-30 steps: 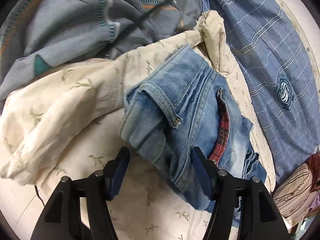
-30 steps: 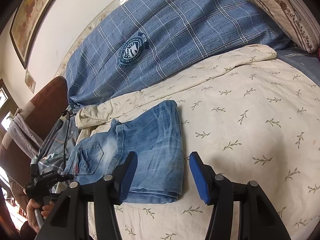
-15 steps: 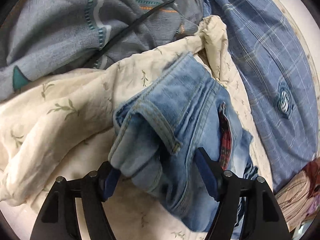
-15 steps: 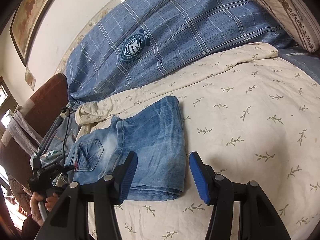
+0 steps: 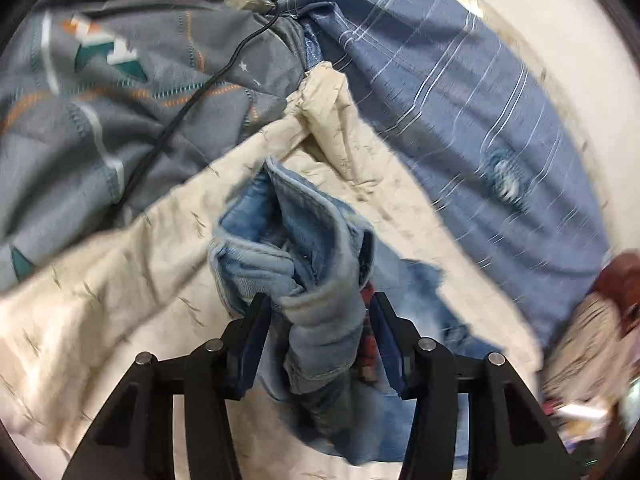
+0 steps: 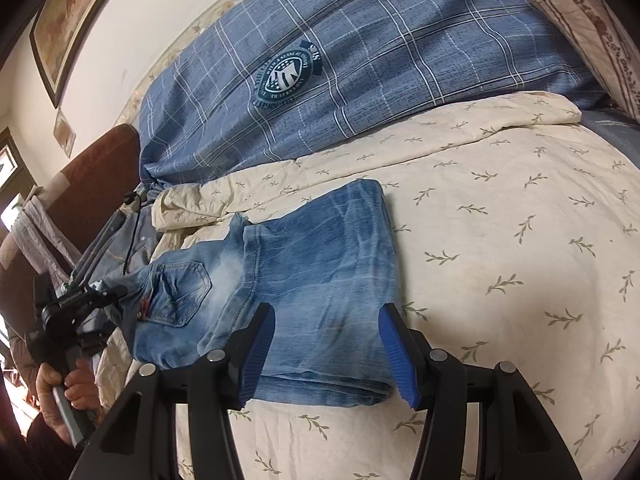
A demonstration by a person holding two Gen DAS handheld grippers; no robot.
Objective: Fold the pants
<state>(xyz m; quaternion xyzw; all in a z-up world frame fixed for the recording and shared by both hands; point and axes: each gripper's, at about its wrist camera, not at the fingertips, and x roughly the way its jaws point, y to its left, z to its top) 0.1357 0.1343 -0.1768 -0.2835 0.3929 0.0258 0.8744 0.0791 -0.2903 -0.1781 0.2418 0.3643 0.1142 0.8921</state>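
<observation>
Two grippers at work: left gripper (image 5: 316,332) clamped on bunched waistband, lower centre of its frame. Faded blue denim pants (image 6: 320,276), half-folded, lie on cream leaf-print bedspread (image 6: 500,240), long axis toward upper right. Right gripper (image 6: 326,354) spread wide, empty, over folded leg edge.

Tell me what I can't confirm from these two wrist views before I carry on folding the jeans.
- Left wrist view: motion blur smears the jeans; whether the left gripper has fully clamped the bunched waistband is unclear.
- Left wrist view: the red plaid lining is mostly hidden behind the denim.
- Right wrist view: the jeans' near folded edge is hidden behind the right gripper.
- Right wrist view: the badge lettering on the plaid blanket is too small.
</observation>
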